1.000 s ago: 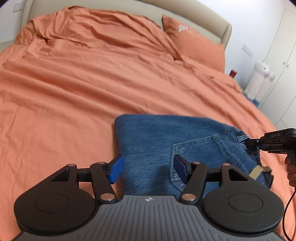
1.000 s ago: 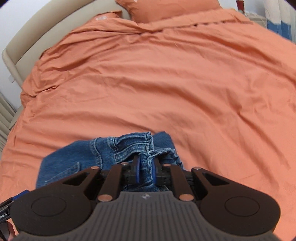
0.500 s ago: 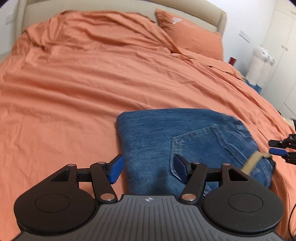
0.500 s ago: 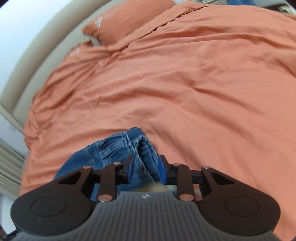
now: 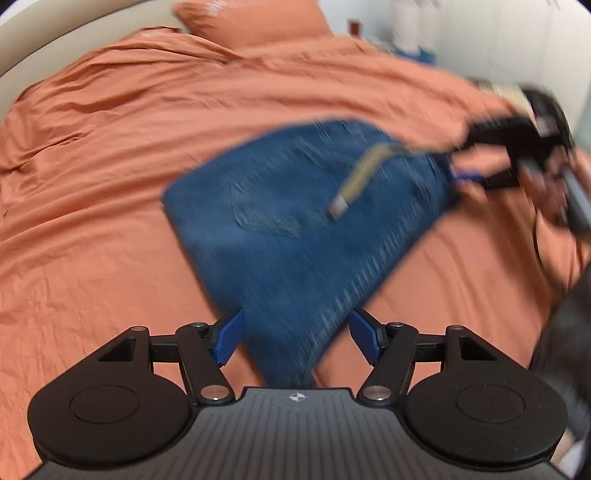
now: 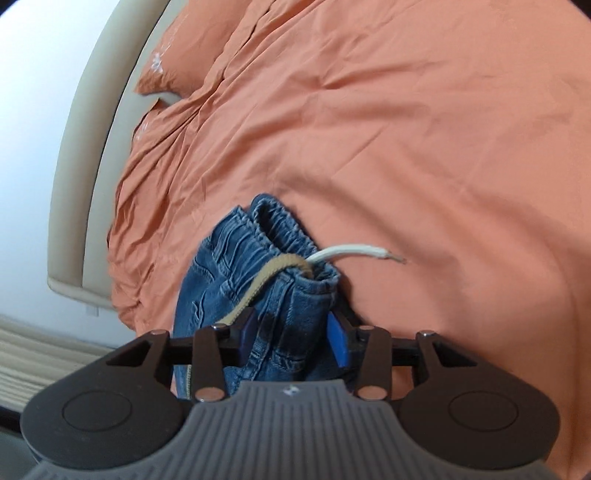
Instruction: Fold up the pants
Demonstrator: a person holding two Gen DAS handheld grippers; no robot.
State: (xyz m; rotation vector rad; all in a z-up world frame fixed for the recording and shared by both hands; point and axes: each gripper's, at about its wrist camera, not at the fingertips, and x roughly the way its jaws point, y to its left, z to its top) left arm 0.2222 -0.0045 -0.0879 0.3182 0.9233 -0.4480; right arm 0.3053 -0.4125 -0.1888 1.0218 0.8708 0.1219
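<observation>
Already the pants were folded into a compact denim packet, back pocket uppermost, lying on the orange bedspread; by the look of it, little was left beyond a final tidy or another fold. A tan drawstring was draped over the waistband end, and in the right wrist view its white tip was seen trailing onto the sheet beside the pants. The near corner of the pants was framed between the spread blue fingers of the left gripper, which was held open and gripped nothing. The gathered waistband was seen between the blue pads of the right gripper, which were parted and not clamped; contact could not be judged. Beyond the pants, a pillow was set against the headboard.
</observation>
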